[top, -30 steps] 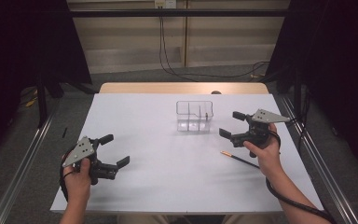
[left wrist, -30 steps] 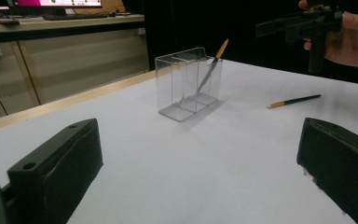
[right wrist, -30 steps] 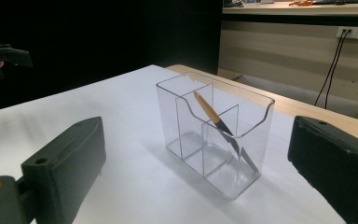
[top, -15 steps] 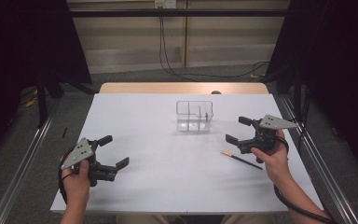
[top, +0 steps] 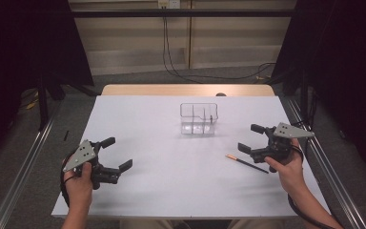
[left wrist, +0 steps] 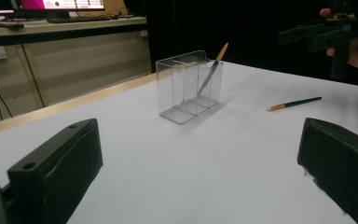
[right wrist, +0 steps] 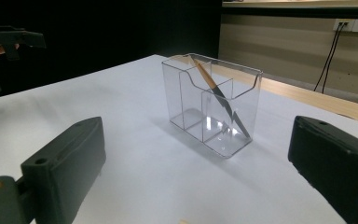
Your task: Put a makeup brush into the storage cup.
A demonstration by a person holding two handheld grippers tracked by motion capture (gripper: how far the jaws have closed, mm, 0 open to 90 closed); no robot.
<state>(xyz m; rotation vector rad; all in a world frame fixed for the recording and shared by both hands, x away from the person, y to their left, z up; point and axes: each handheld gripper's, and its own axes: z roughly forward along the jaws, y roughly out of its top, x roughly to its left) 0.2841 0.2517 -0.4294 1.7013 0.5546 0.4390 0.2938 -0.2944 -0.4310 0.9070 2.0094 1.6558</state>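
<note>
Over on the left side of the white table, we're holding the left gripper with jaws spread wide, nothing in them, same spot as a second ago. Moving right, the clear organizer is sitting mid-table with one brush leaning tilted inside; we're not seeing any readable labels or writing anywhere. Further right, a second brush is lying flat on the table, just beside the right gripper, which is gaping and empty, and it's been drifting right and toward us since earlier.
</note>
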